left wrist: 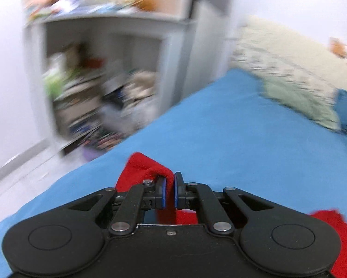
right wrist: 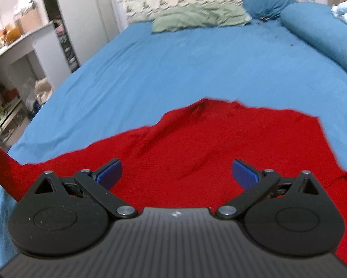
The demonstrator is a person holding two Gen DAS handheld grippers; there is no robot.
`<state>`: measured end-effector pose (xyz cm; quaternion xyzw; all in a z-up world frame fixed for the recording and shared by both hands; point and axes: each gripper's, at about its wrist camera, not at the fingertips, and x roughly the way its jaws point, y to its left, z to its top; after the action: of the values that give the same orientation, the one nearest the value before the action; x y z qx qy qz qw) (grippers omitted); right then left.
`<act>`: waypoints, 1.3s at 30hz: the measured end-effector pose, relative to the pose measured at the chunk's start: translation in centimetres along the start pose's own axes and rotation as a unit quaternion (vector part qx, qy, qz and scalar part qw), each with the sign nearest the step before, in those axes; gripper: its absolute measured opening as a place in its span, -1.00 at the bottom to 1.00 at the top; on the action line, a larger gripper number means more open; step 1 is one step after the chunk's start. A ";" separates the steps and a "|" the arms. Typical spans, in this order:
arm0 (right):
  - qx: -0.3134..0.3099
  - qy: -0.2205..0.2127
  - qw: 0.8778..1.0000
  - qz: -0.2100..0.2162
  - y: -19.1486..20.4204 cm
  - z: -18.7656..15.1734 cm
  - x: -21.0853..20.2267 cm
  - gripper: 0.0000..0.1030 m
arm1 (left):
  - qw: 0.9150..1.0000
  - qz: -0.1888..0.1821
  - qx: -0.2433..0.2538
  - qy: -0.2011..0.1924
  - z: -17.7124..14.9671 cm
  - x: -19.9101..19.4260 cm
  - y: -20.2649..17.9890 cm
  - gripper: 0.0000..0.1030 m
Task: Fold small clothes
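I see one bed (right wrist: 196,69) under a blue sheet carrying everything. At its far end lie one green pillow (right wrist: 199,18), one blue pillow (right wrist: 263,2) and one blue bolster (right wrist: 324,37) along the right edge. One red garment (right wrist: 219,143) is spread across the near part of the sheet, rumpled, one end stretching out toward the bed's left edge. My right gripper (right wrist: 175,173) hangs over the garment's middle, jaws spread wide, blue pads on either side and nothing between them. My left gripper (left wrist: 170,190) has its jaws nearly together, pinching a fold of the red cloth, which bunches just above the fingertips; the left wrist view is motion-blurred.
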<state>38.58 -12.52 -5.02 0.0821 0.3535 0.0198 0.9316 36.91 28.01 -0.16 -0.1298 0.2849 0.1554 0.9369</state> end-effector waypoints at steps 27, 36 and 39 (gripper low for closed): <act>-0.005 0.020 1.000 0.013 -18.5 0.9 -0.6 1.00 | 0.930 -0.184 0.303 0.098 -17.8 0.7 -30.1 0.46; -0.224 0.067 0.970 0.069 -5.9 0.7 6.9 1.00 | 0.960 -0.078 0.243 0.118 -14.5 1.8 -18.9 0.75; -0.315 0.077 0.944 0.062 -2.3 -1.1 10.0 0.45 | 0.963 -0.061 0.227 0.131 -14.5 3.1 -16.5 0.75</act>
<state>45.30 -13.71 -12.76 -0.1951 0.3937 0.1940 0.8771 38.27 8.69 -11.03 0.0497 0.4248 0.0110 0.9038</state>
